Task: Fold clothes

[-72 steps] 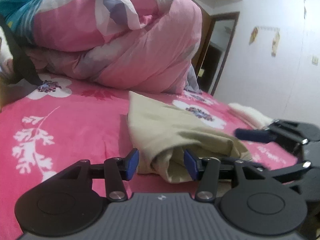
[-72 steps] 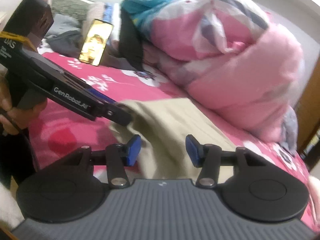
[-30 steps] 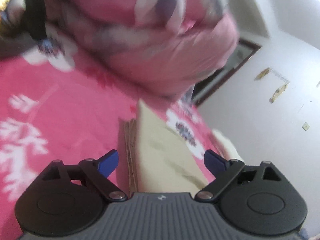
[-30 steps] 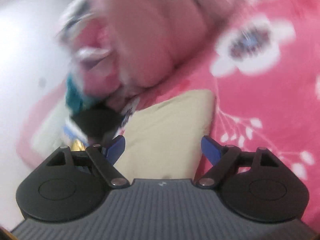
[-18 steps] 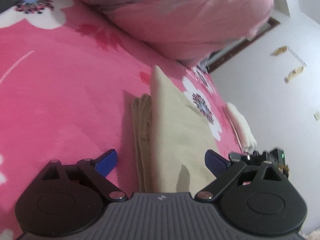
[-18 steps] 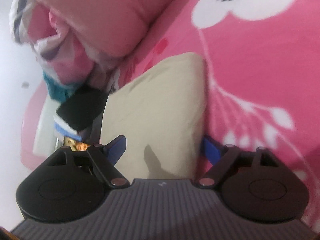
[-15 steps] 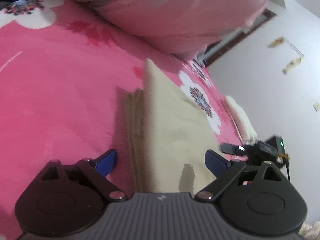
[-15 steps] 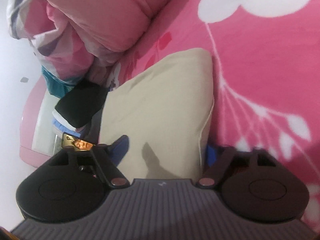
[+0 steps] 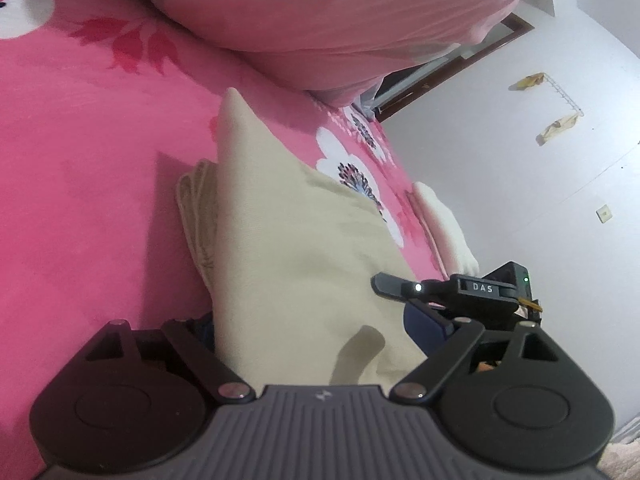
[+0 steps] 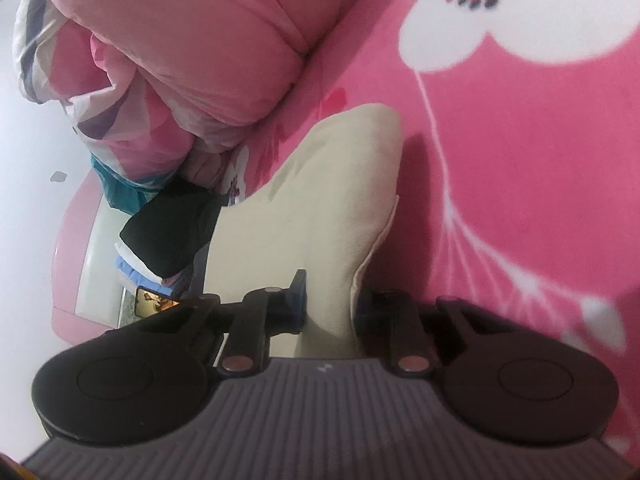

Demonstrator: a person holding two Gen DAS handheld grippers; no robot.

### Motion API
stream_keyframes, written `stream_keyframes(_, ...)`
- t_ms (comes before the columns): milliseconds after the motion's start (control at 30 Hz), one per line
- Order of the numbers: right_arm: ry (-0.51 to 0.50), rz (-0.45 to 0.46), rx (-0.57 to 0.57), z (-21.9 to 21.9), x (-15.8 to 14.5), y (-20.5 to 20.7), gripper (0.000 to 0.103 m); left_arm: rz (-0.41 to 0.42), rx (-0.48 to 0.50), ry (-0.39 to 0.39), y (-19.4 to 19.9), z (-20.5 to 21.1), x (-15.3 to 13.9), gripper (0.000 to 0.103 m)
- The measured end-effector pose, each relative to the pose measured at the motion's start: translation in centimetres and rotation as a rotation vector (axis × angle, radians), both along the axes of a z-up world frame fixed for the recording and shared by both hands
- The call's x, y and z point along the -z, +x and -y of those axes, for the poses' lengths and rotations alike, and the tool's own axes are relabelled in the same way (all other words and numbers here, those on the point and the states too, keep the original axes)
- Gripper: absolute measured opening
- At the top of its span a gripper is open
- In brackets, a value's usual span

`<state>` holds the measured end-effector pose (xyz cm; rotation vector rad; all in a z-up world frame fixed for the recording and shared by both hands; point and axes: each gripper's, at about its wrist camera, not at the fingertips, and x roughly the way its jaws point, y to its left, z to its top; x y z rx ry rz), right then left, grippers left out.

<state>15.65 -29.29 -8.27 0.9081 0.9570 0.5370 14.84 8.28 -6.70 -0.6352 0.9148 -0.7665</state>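
Beige cloth, one folded garment (image 9: 296, 240), lies on the pink floral bedspread (image 9: 80, 200) just below the heaped pink quilt (image 9: 340, 16). Two grippers flank it: the left gripper (image 9: 312, 326) spread wide around its near end, the right gripper (image 10: 330, 306) pinched narrow on its edge. Bare bedspread lies open beside the garment.

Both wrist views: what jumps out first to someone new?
The folded beige garment, lying on the hot-pink floral bedspread between both sets of fingers. The right gripper pinches its near edge, while the left gripper straddles it wide open. Behind it, a big pink quilt heap fills the background.
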Motion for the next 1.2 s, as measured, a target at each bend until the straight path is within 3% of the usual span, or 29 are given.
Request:
stream_keyframes(167, -0.025, 0.055, 0.022, 0.9, -0.5, 1.7, 0.019, 0.001, -0.002, -0.003, 1.6, 1.1, 0.6, 0.087)
stream_keyframes(333, -0.020, 0.003, 0.043, 1.9, 1.2, 2.4, 0.030, 0.024, -0.018, 0.037, 1.1, 1.1, 0.6, 0.083)
stream_keyframes(467, -0.113, 0.070, 0.141, 3.6, -1.1, -0.4, 0.042, 0.090, -0.081, 0.092, -0.9, -0.7, -0.9, 0.083)
stream_keyframes(600, -0.211, 0.195, 0.158, 3.2, -4.1, -3.5, 0.040, 0.189, -0.148, 0.183, -2.9, -1.6, -2.9, 0.083)
stream_keyframes(700, -0.324, 0.297, 0.109, 0.7, -5.4, -4.6, 0.036, 0.183, -0.174, 0.272, -2.8, -0.9, -3.0, 0.068)
stream_keyframes(800, -0.386, 0.272, 0.058, -1.0, -3.6, -4.2, 0.030, 0.159, -0.190, 0.351, -2.8, -0.2, -1.8, 0.065)
stream_keyframes(867, -0.468, 0.241, 0.044, -1.6, -2.3, -4.0, 0.016, 0.172, -0.206, 0.358, -3.2, -0.3, -2.1, 0.063)
stream_keyframes(900, -0.483, 0.249, 0.048, -1.7, -2.9, -4.0, 0.016, 0.184, -0.215, 0.357, -3.5, -0.4, -2.5, 0.062)
stream_keyframes(1067, -0.559, 0.338, 0.042, -2.5, -6.8, -2.8, 0.020, 0.412, -0.215, 0.408, -4.3, 1.4, -6.5, 0.062)
stream_keyframes(1200, -0.611, 0.364, 0.040, -3.4, -6.2, 0.0, 0.020, 0.470, -0.093, 0.432, -2.2, 5.2, -7.1, 0.063)
